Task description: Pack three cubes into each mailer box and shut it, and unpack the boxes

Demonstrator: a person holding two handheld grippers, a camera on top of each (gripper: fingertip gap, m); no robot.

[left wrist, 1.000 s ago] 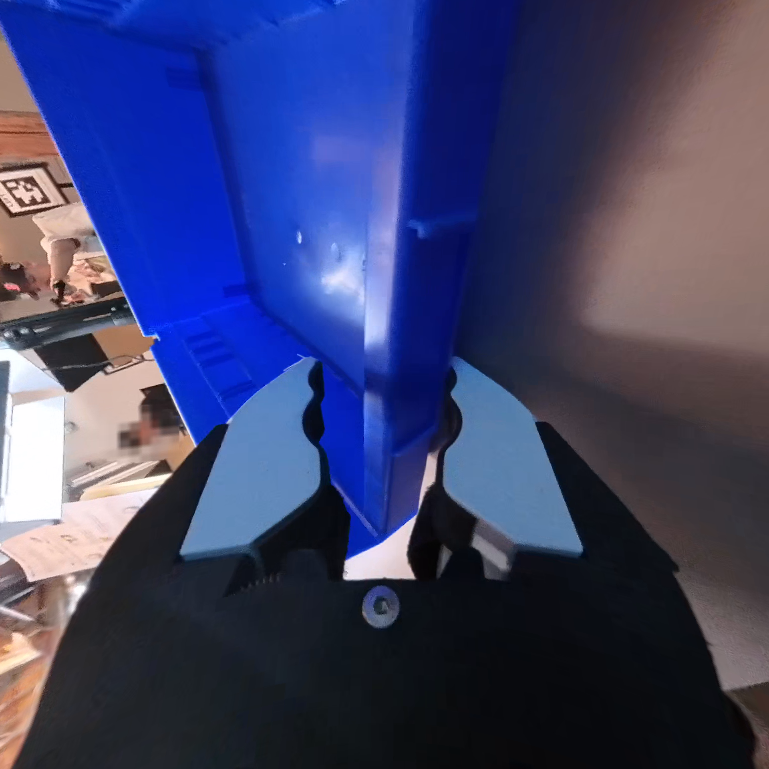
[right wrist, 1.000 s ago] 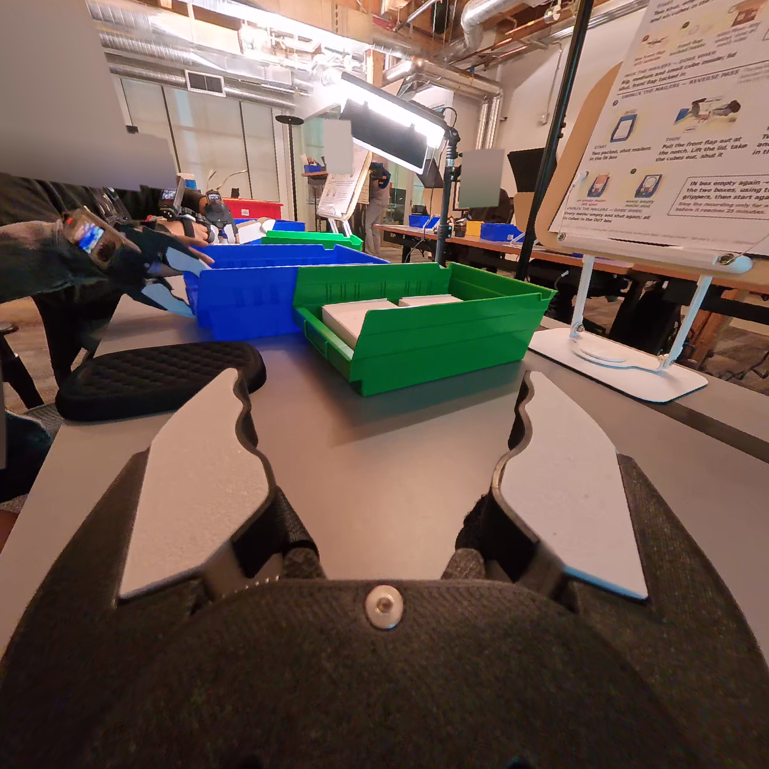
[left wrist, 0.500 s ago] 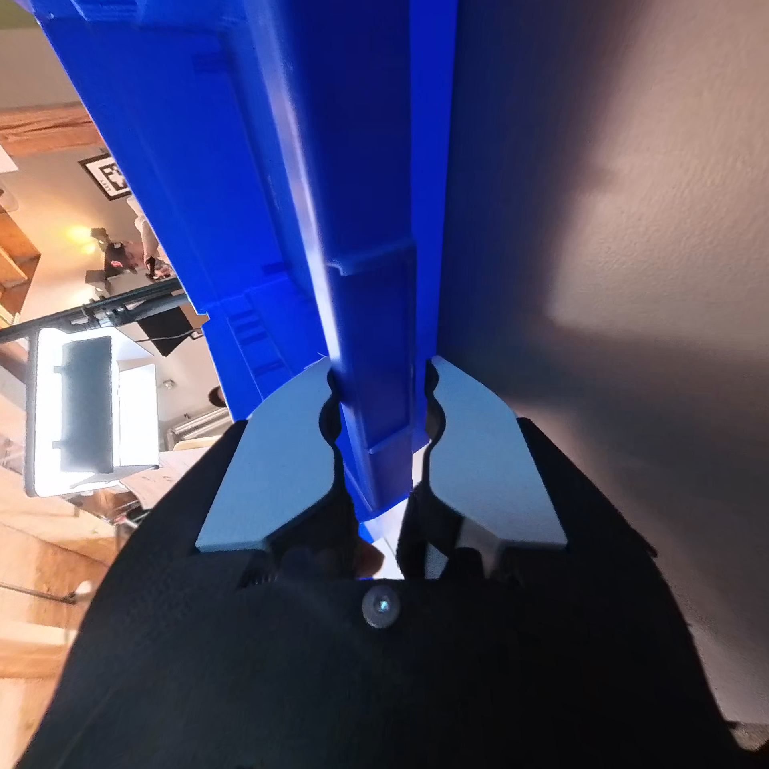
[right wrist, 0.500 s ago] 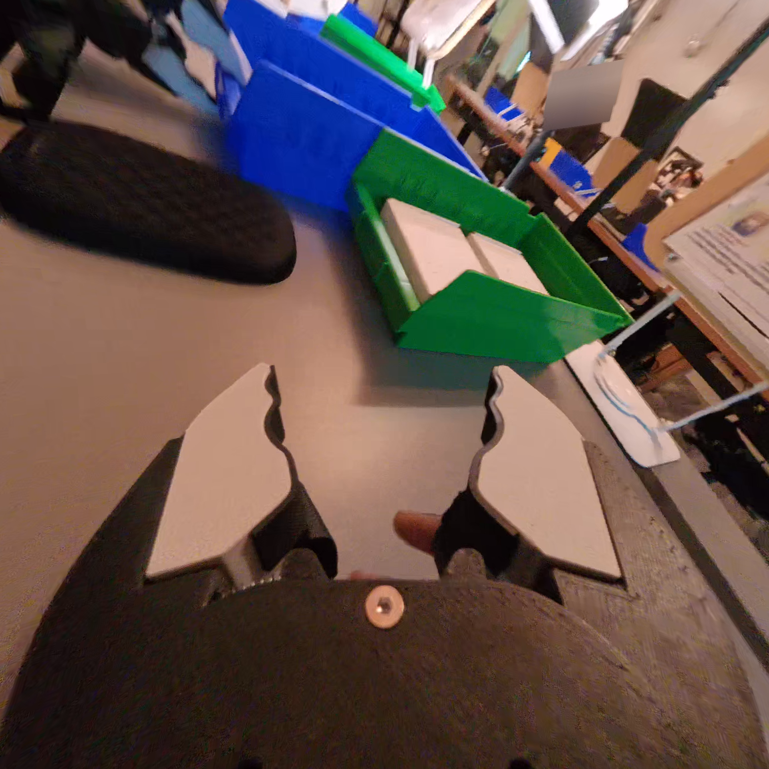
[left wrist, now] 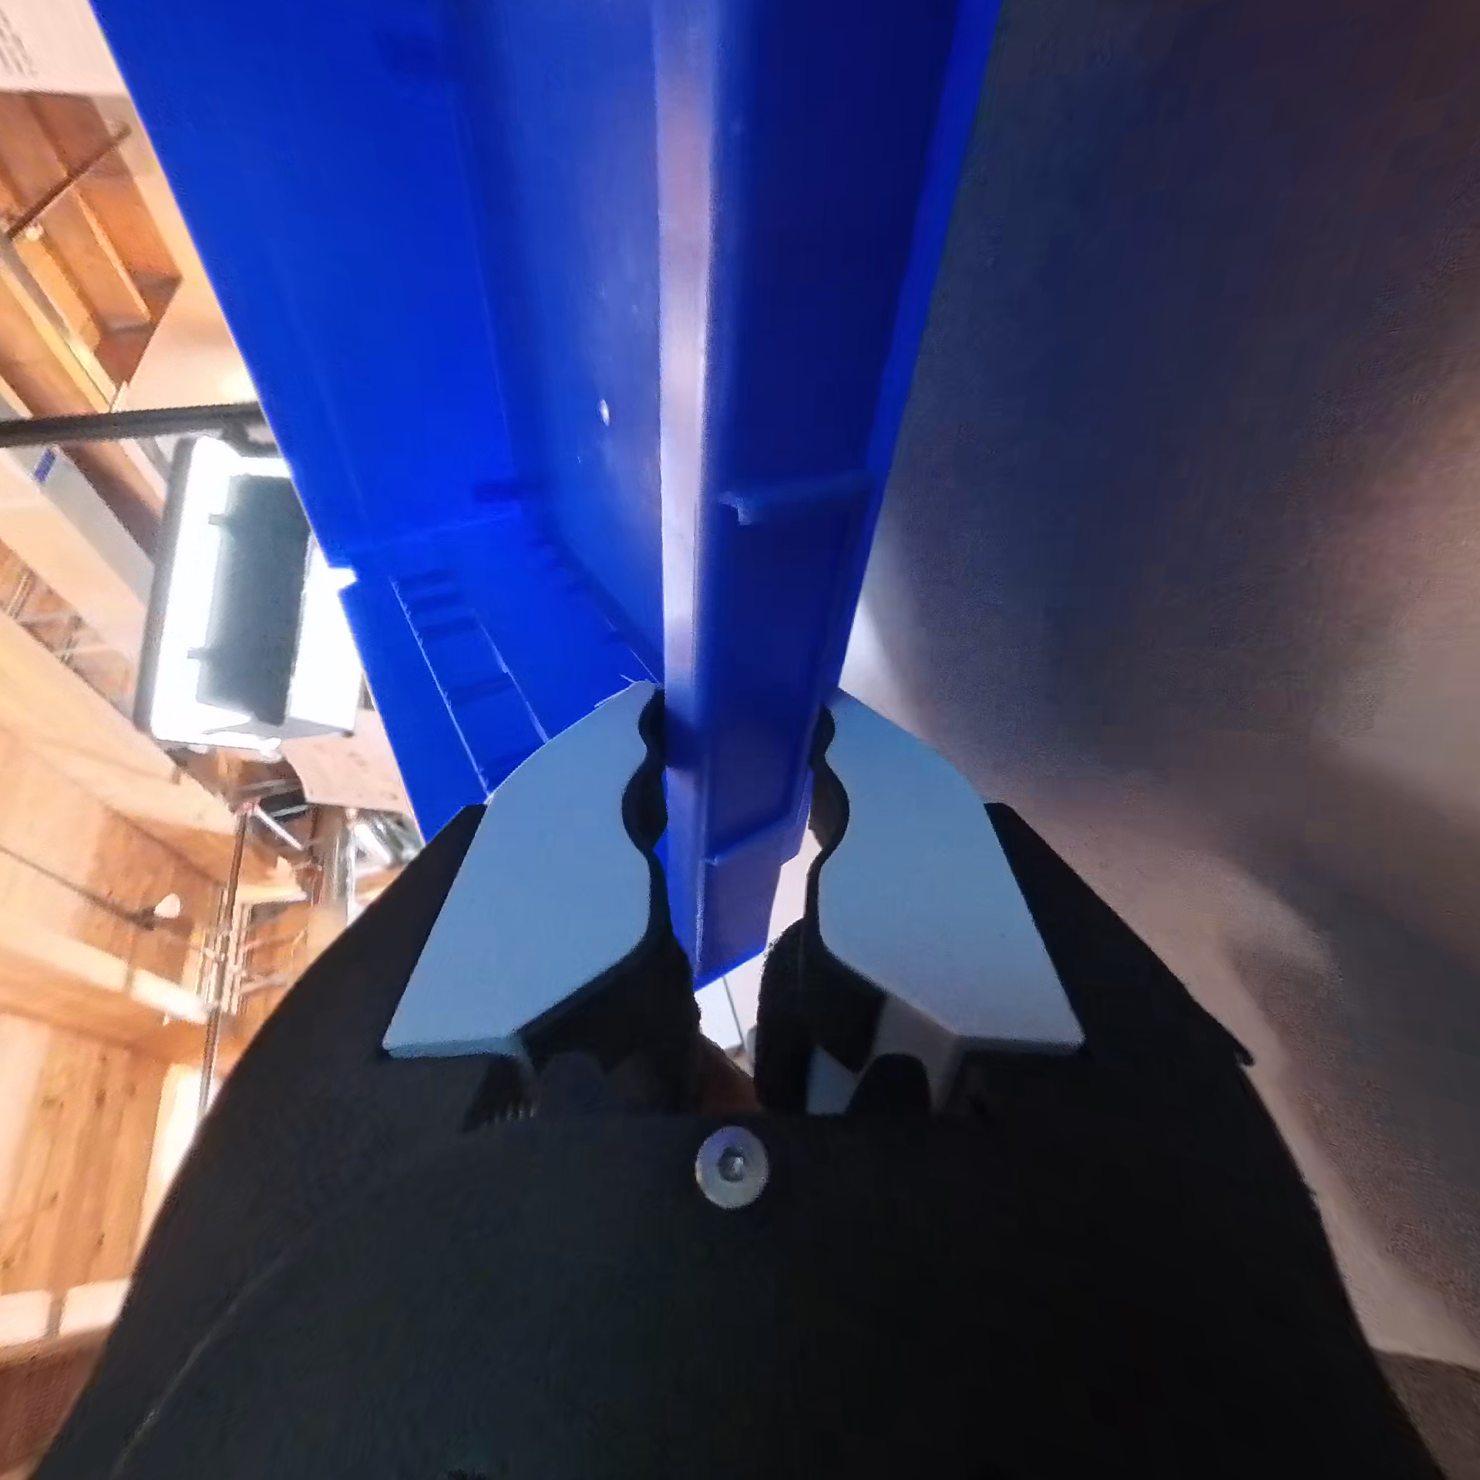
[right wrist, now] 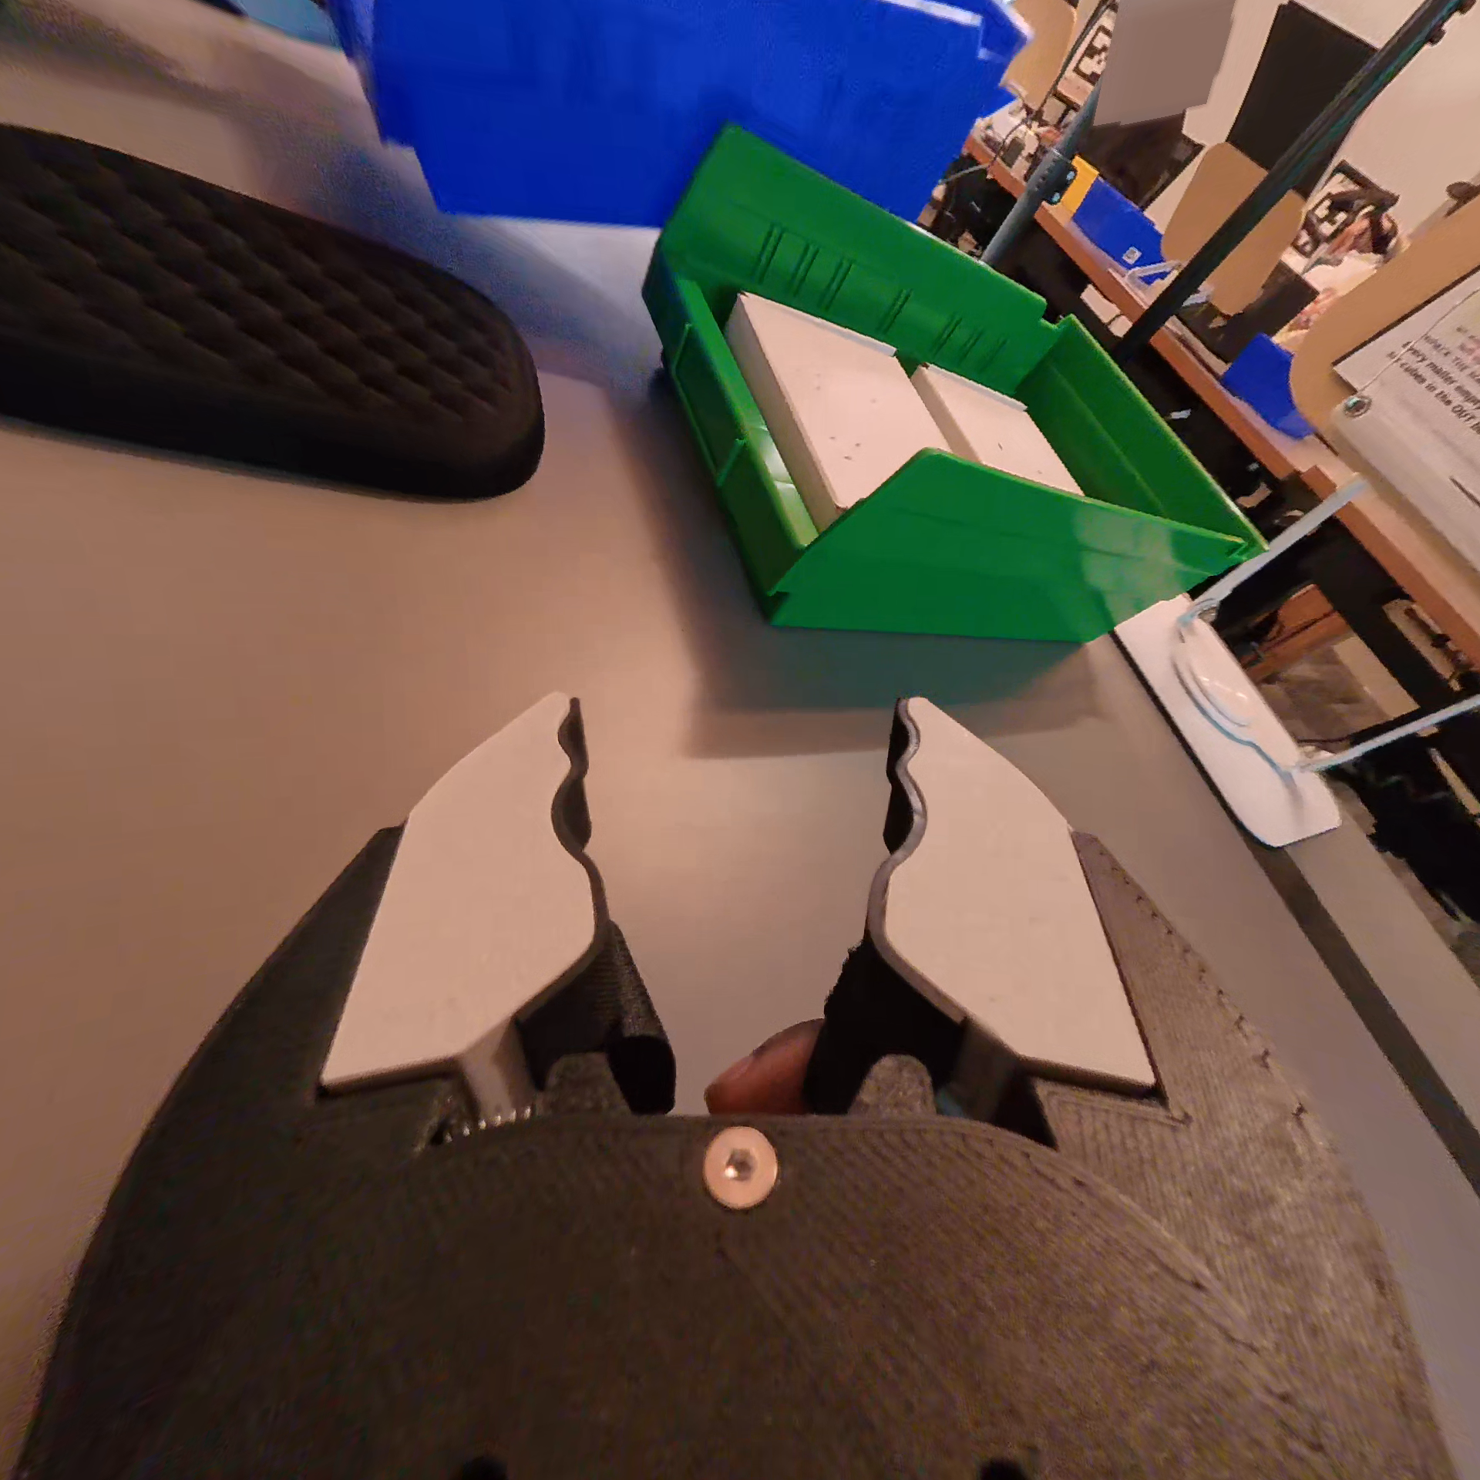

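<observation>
The left hand-held gripper is clamped on the side wall of a blue bin, both fingers pressed against the wall's rim; the grey desk lies along its right side in this rotated view. The right hand-held gripper hangs over bare desk with its fingers parted and nothing between them. Ahead and to its right a green bin holds two white mailer boxes, lying closed side by side. A black padded rest lies ahead to its left, the blue bin beyond, blurred.
</observation>
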